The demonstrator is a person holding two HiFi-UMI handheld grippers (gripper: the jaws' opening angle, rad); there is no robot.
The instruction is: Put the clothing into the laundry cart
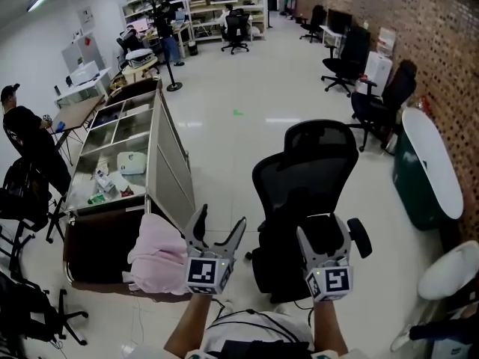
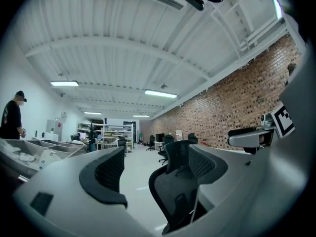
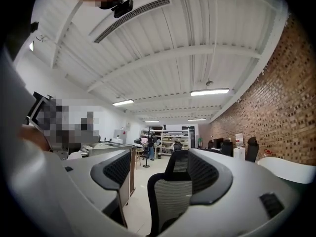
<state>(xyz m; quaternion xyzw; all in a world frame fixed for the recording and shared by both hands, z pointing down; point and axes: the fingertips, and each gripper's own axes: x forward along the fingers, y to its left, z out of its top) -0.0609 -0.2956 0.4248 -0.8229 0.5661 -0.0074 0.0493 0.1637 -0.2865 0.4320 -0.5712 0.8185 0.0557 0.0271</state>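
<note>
Left gripper (image 1: pixel 221 217): jaws apart and empty. In the left gripper view only the black office chair (image 2: pixel 178 186) shows beyond the gap.
Right gripper (image 1: pixel 323 234): also released, nothing between its jaws. It is close beside the left one, on its right.
Why open: neither gripper carries anything, so both are probably free for a fresh grasp.
Clothing: a pink garment (image 1: pixel 157 253) lies just to the left of the left gripper, apart from it. It is draped over the near rim of a dark bin (image 1: pixel 93 264).
Bin: probably the laundry cart. The garment hangs half over the rim and may need pushing in.
Beyond: a metal compartment trolley (image 1: pixel 161 155) stands ahead of the bin, to the grippers' front left.
Arm pose: both forearms reach forward side by side, with the grippers level and aimed over the chair, not at the garment.
</note>
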